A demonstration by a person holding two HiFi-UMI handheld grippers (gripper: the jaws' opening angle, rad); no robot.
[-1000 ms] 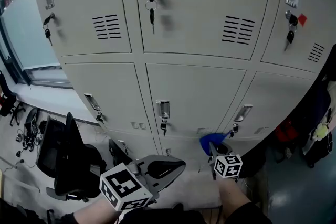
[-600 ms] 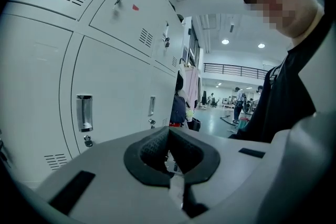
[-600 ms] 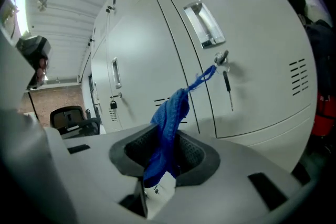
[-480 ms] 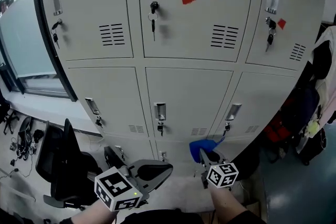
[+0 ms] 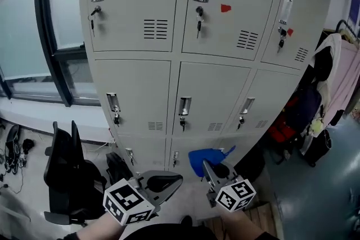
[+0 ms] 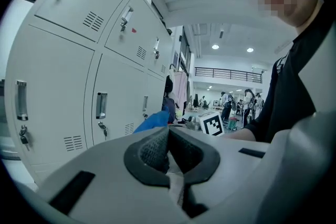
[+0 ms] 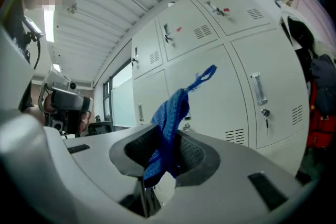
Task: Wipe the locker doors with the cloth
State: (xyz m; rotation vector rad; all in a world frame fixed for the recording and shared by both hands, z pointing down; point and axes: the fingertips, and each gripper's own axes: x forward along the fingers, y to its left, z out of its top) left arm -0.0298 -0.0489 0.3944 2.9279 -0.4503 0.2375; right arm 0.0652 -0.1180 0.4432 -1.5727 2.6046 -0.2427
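Note:
A bank of pale grey locker doors (image 5: 208, 93) fills the head view, each with a metal handle, a keyed lock and a vent. My right gripper (image 5: 209, 167) is low at centre right, shut on a blue cloth (image 5: 205, 158) that stands up from its jaws, short of the doors. The right gripper view shows the blue cloth (image 7: 169, 128) pinched between the dark pads, with lockers (image 7: 220, 71) behind it. At the lower left my left gripper (image 5: 169, 182) is shut and holds nothing; its closed pads (image 6: 157, 149) show in the left gripper view, lockers (image 6: 79, 92) to the left.
A black office chair (image 5: 70, 174) stands at the lower left under a window (image 5: 34, 31). Coats and bags (image 5: 326, 93) hang at the right of the lockers. A red sticker (image 5: 225, 8) marks one upper door. Keys (image 5: 198, 24) hang from several locks.
The head view has swung and pulled back, so more of the locker bank and the right side shows. Both grippers keep their low positions; the cloth stays in the right one.

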